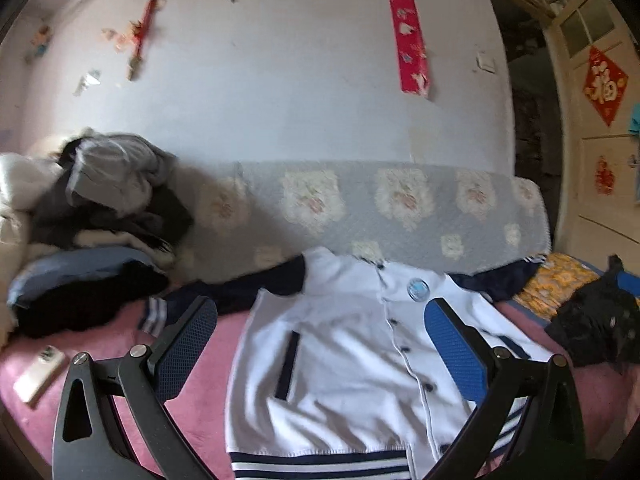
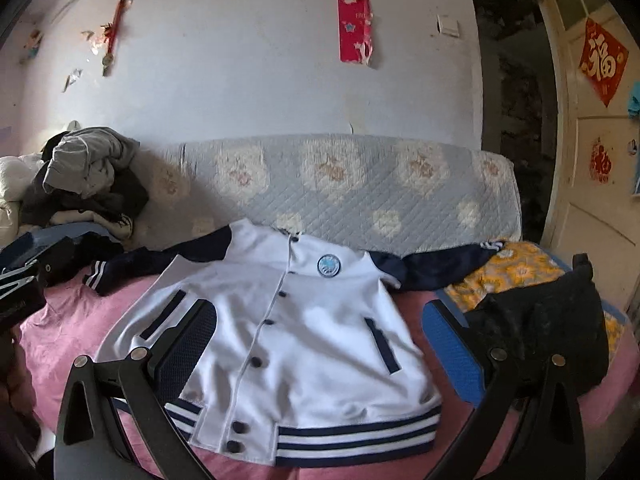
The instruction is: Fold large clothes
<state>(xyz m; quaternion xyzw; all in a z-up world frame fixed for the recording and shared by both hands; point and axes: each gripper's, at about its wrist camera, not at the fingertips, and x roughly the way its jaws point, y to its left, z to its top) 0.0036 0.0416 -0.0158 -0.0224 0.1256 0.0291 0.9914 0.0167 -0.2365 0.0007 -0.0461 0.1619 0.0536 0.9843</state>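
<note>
A white baseball jacket (image 1: 340, 360) with navy sleeves, striped hem and a round blue chest badge lies flat, front up and buttoned, on the pink bed cover (image 1: 200, 400). Both navy sleeves are spread out to the sides. My left gripper (image 1: 320, 344) is open and empty, hovering over the jacket's left half. In the right wrist view the jacket (image 2: 304, 340) fills the middle, and my right gripper (image 2: 320, 344) is open and empty above its lower half.
A pile of grey, black and white clothes (image 1: 108, 200) sits at the left against the quilted sofa back (image 1: 360, 200). A black garment (image 2: 540, 340) lies at the right on a yellow floral cloth (image 2: 512, 272). A small phone-like object (image 1: 40, 372) lies at the left edge.
</note>
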